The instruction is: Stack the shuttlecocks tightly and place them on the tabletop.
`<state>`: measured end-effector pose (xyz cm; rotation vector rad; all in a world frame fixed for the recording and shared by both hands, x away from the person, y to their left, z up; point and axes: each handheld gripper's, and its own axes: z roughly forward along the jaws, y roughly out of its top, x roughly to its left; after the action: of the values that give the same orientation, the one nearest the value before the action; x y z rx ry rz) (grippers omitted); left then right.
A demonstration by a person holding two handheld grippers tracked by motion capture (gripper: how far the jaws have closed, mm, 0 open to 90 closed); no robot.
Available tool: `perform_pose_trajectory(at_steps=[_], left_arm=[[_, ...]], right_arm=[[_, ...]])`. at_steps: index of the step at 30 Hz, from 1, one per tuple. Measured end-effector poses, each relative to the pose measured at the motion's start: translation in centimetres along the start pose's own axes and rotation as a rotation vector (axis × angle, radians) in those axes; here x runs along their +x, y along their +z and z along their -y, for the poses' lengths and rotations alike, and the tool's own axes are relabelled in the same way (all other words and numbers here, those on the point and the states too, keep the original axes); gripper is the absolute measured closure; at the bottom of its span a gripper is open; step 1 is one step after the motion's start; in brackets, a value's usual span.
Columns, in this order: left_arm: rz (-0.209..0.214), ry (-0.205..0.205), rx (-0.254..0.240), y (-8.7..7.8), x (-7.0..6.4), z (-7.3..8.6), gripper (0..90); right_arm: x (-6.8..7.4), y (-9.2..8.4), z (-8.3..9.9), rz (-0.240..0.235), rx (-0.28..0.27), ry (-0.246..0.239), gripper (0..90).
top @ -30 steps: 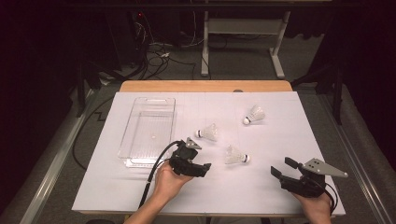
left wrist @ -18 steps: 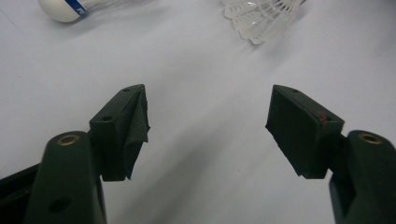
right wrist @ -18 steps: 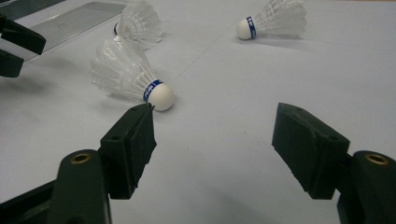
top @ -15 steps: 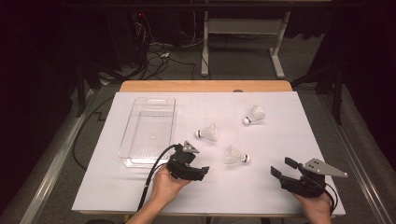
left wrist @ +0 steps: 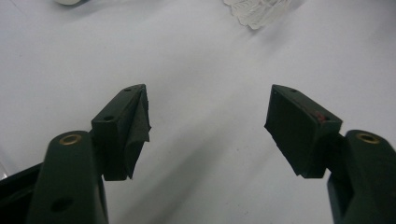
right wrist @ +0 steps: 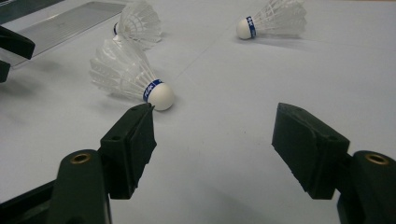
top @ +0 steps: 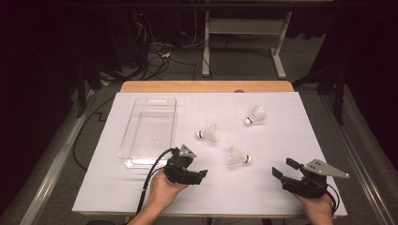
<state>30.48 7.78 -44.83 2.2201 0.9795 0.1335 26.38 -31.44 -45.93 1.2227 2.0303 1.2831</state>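
On the white surface (top: 155, 192) three shuttlecocks lie on their sides. Nearest the person, the near shuttlecock (top: 237, 156) rests between the two grippers, its cork tip with a blue band toward the right gripper (top: 283, 169). That gripper sits low at the near right, jaws spread wide with nothing between them; in the right gripper view the near shuttlecock (right wrist: 127, 74) lies just beyond its left jaw. At the near left the left gripper (top: 199, 176) is also spread and empty, close above the surface. A middle shuttlecock (top: 208, 133) and a far shuttlecock (top: 255, 115) lie farther back. A clear tray (top: 136, 161) stands empty beside the left gripper.
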Motion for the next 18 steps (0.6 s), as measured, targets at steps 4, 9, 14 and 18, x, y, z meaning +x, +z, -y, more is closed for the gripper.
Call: perform_pose_trajectory(at_steps=[4,9,14,18], left_arm=[[0.002,0.009,-0.005,-0.1,-0.2,0.2,31.2],[0.004,0.014,-0.004,-0.3,-0.3,0.6,31.1],[0.003,0.018,-0.006,-0.7,-0.4,1.0,30.9],[0.005,0.015,-0.015,-1.0,-0.5,1.3,30.9]], right_arm=[[0.0,0.0,0.0,0.001,0.002,-0.001,30.4],[0.0,0.0,0.0,0.0,0.002,-0.002,30.4],[0.0,0.0,0.0,0.001,0.001,0.0,30.3],[0.0,0.0,0.0,0.002,0.001,0.001,30.4]])
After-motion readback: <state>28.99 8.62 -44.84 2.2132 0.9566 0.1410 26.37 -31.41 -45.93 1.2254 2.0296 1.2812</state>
